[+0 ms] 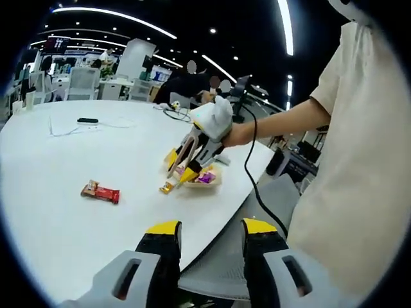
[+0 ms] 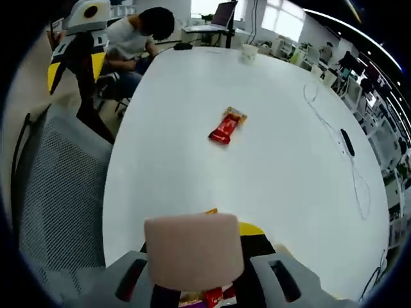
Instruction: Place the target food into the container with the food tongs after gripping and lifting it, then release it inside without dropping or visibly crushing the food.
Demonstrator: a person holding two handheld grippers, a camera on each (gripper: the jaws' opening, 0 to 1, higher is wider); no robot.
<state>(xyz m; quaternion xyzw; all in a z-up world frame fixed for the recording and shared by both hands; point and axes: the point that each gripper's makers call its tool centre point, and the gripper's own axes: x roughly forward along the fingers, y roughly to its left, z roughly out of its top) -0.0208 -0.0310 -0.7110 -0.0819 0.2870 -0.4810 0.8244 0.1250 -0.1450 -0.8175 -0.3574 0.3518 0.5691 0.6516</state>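
A: Where is the target food being seen at this moment?

B: A red foil-wrapped snack bar (image 1: 100, 192) is being taken as the target. It is lying flat on the white bench (image 1: 96, 138), well apart from the shallow tan container of bright wrapped sweets (image 1: 217, 181).

A: And how are the tools being held?

B: The right tool (image 1: 181, 165) is being kept clamped on the beige food tongs (image 1: 187, 149), whose tips are being pointed down at the container's near edge. Whether anything is being pinched between those tips cannot be told. The left tool (image 1: 210, 232) is being held with its yellow-tipped jaws apart and nothing between them, back at the bench edge.

A: Which way is the bar lying from the tongs?

B: In the right gripper view it is being seen straight ahead and farther out across the bench, with clear bench between it and the tongs. Its long axis is being shown on a slant to the tool's forward line, neither along it nor square to it.

A: So what is being asked of the coming move?

B: As a judgement, the tongs are being called on to be carried forward from the container and rolled until their tips are straddling the bar's short width. The right tool is being judged the nearer, and it alone is carrying the tongs.
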